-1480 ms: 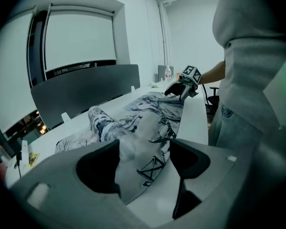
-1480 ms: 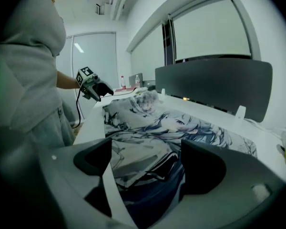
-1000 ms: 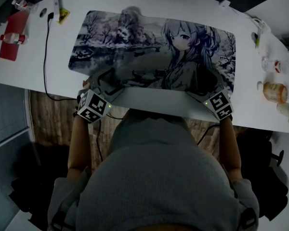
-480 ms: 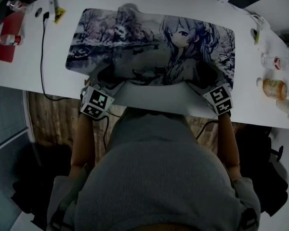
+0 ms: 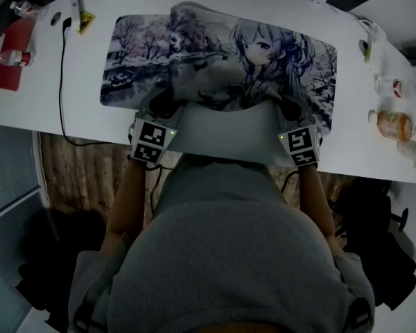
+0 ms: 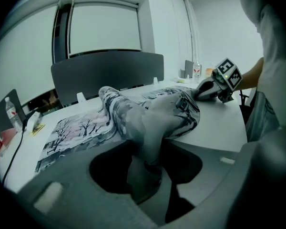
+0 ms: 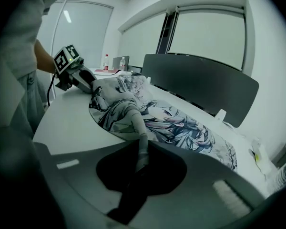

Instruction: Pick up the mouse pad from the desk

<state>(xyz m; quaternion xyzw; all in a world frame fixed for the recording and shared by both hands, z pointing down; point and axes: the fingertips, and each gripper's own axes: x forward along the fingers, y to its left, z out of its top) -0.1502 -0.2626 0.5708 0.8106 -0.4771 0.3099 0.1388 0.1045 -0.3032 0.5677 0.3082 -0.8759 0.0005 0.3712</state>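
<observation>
The pad point(image 5: 222, 54) lies long left to right, its near edge bunched in the closing left gripper point(image 5: 162, 104) and clamped by the right gripper point(image 5: 285, 107).

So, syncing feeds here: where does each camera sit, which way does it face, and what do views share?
Head view: on the head, steeply down onto desk and mouse pad; torso, forearms, left gripper, right gripper show.
Left gripper view: on that gripper, facing across the desk; jaws closing on a pad fold.
Right gripper view: likewise on its gripper; jaws shut on the pad's edge.
Shared: each gripper view shows the other gripper.
</observation>
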